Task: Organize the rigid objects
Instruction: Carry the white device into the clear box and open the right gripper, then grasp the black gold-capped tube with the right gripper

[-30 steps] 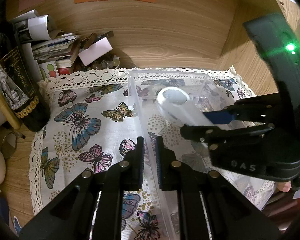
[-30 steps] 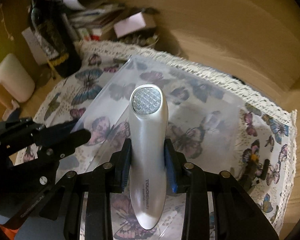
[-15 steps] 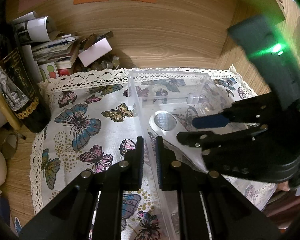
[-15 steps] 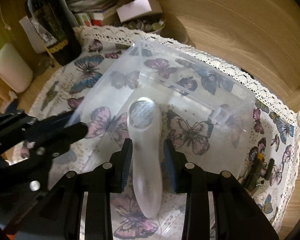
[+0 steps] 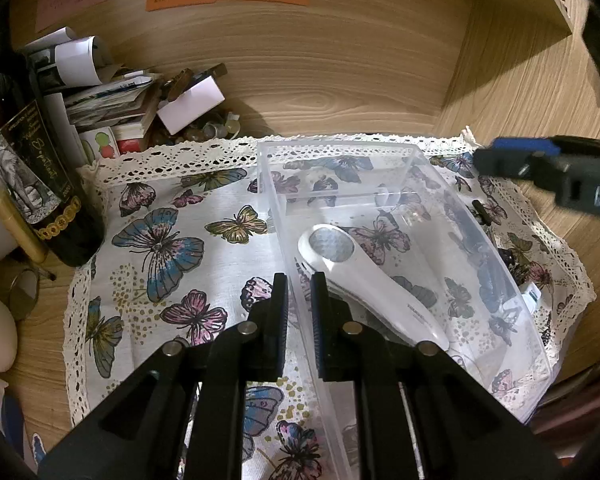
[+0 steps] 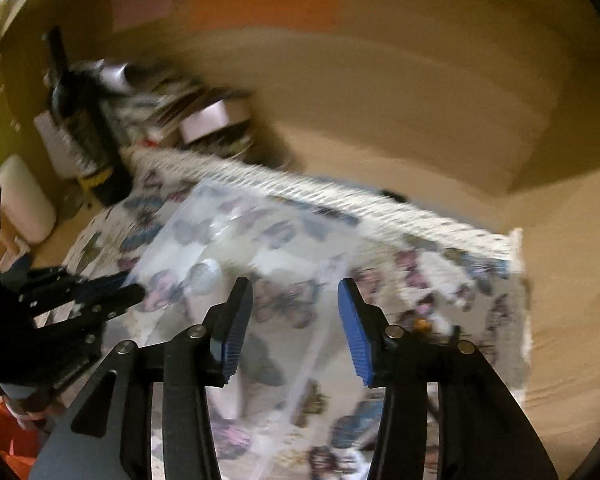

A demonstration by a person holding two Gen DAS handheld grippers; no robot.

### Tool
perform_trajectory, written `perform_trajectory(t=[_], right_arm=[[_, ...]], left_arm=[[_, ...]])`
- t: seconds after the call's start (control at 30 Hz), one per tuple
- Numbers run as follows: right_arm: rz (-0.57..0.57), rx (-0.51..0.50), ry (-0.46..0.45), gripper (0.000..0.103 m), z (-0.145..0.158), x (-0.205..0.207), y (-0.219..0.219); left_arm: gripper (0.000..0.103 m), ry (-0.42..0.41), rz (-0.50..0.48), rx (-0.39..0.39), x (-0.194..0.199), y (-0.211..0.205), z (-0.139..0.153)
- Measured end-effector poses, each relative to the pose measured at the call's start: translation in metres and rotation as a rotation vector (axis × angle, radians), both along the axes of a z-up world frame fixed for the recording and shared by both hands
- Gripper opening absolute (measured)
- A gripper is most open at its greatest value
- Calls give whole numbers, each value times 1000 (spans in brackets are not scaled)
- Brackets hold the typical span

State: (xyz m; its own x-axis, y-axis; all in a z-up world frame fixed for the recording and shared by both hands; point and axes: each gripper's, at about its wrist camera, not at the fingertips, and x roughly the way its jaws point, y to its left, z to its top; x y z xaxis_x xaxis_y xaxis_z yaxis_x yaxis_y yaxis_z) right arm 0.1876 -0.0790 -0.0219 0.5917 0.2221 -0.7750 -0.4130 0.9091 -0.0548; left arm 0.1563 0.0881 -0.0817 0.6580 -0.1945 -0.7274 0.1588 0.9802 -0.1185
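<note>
A clear plastic box stands on the butterfly cloth. A white handheld device with a round silver head lies inside it. My left gripper is shut on the box's left wall. My right gripper is open and empty, above the box's right side; one of its fingers shows at the right edge of the left wrist view. The right wrist view is blurred; the box and the device's head show faintly there.
A dark wine bottle stands at the left beside a pile of papers and small items. Wooden walls close the back and right. A small white object lies on the cloth right of the box.
My right gripper lowered the white device into the box, opened and let it go, then pulled back up and to the right. My left gripper stayed clamped on the box wall.
</note>
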Motion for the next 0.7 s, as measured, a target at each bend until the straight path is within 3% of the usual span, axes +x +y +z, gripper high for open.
perform_trajectory(t=[0.2, 0.57, 0.63, 0.7], right_arm=[[-131, -17, -34, 45, 5, 7, -45], [-234, -73, 111, 45, -54, 31, -91], [-234, -66, 136, 43, -62, 34, -95], [-218, -58, 160, 33, -70, 36, -94]], left_arm=[[11, 2, 1, 6, 0, -1, -1], [11, 20, -5, 14, 3, -5, -7], [11, 22, -4, 13, 3, -5, -7], [11, 24, -3, 10, 3, -4, -7]])
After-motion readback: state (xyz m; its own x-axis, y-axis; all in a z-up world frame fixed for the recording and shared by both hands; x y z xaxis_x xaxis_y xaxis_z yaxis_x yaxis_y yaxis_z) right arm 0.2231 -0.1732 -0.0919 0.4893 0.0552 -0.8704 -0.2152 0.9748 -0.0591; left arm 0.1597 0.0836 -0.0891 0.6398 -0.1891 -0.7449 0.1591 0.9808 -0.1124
